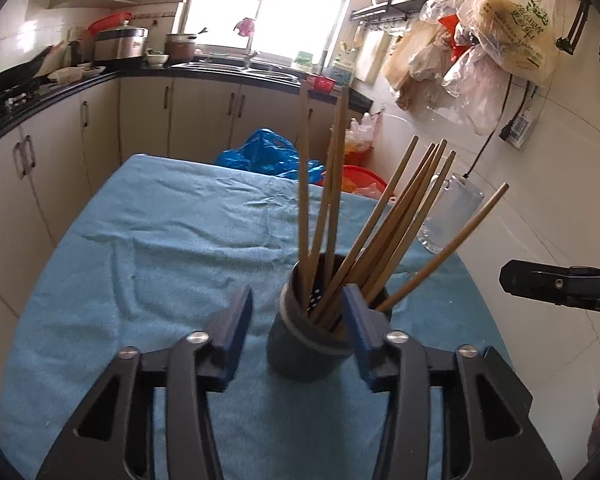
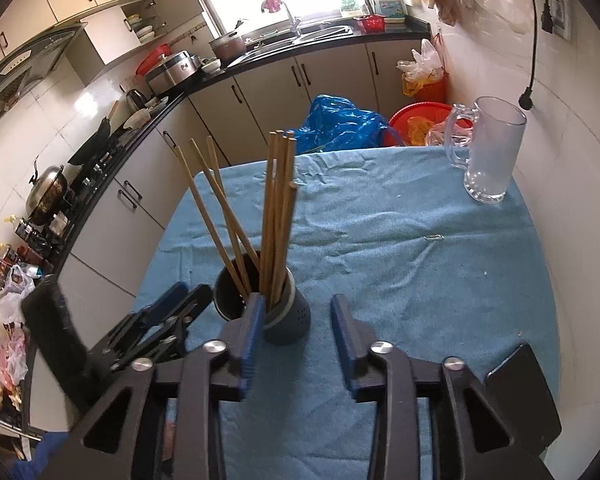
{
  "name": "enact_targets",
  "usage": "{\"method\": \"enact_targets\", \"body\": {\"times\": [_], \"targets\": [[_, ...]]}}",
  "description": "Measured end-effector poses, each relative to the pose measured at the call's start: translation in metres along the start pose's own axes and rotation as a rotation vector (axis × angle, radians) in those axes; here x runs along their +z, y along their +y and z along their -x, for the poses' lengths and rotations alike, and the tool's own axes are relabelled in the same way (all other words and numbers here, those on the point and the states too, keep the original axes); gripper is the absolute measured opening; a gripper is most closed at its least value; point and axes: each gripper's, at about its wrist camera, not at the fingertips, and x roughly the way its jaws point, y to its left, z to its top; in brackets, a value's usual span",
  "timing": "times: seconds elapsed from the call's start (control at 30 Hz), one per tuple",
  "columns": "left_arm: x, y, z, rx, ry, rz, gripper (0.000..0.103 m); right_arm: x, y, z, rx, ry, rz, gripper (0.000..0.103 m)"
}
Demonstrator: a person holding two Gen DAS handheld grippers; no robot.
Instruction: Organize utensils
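Note:
A dark grey utensil holder (image 1: 300, 344) stands upright on the blue cloth, with several wooden chopsticks (image 1: 384, 216) fanned out of its top. My left gripper (image 1: 298, 320) is open and empty, and the holder stands between its blue-padded fingers, close to the right one. In the right wrist view the same holder (image 2: 284, 316) and chopsticks (image 2: 276, 216) stand just ahead of my right gripper (image 2: 296, 320), which is open and empty; its left finger hides part of the holder. The left gripper (image 2: 168, 316) shows at that view's lower left.
A blue cloth (image 2: 400, 240) covers the table. A clear glass mug (image 2: 490, 148) stands at the far right corner by the tiled wall. A black phone (image 2: 526, 388) lies at the near right. Blue bag (image 2: 340, 124) and red basin (image 2: 420, 116) sit beyond the table. Kitchen counters run along the left.

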Motion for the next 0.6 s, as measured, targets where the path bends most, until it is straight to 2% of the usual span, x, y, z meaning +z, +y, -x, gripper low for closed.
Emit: {"method": "enact_targets", "body": {"times": [0.03, 0.1, 0.27, 0.33, 0.4, 0.43, 0.6], "targets": [[-0.003, 0.001, 0.004, 0.011, 0.004, 0.005, 0.058, -0.003, -0.001, 0.001, -0.012, 0.002, 0.005, 0.048], [-0.008, 0.005, 0.012, 0.033, 0.016, 0.025, 0.061, -0.009, -0.005, 0.000, -0.032, 0.013, 0.008, 0.058], [-0.025, 0.009, 0.035, 0.112, 0.036, 0.054, 0.069, -0.025, -0.017, 0.001, -0.084, 0.043, 0.024, 0.070], [-0.032, 0.008, 0.042, 0.140, 0.049, 0.060, 0.072, -0.034, -0.021, 0.001, -0.105, 0.053, 0.040, 0.071], [-0.040, 0.004, 0.052, 0.168, 0.063, 0.070, 0.076, -0.040, -0.024, 0.001, -0.123, 0.069, 0.057, 0.079], [-0.043, 0.002, 0.055, 0.186, 0.077, 0.074, 0.082, -0.043, -0.026, 0.001, -0.126, 0.076, 0.063, 0.081], [-0.060, -0.015, 0.081, 0.262, 0.117, 0.103, 0.084, -0.064, -0.033, 0.009, -0.153, 0.088, 0.114, 0.086]]}}
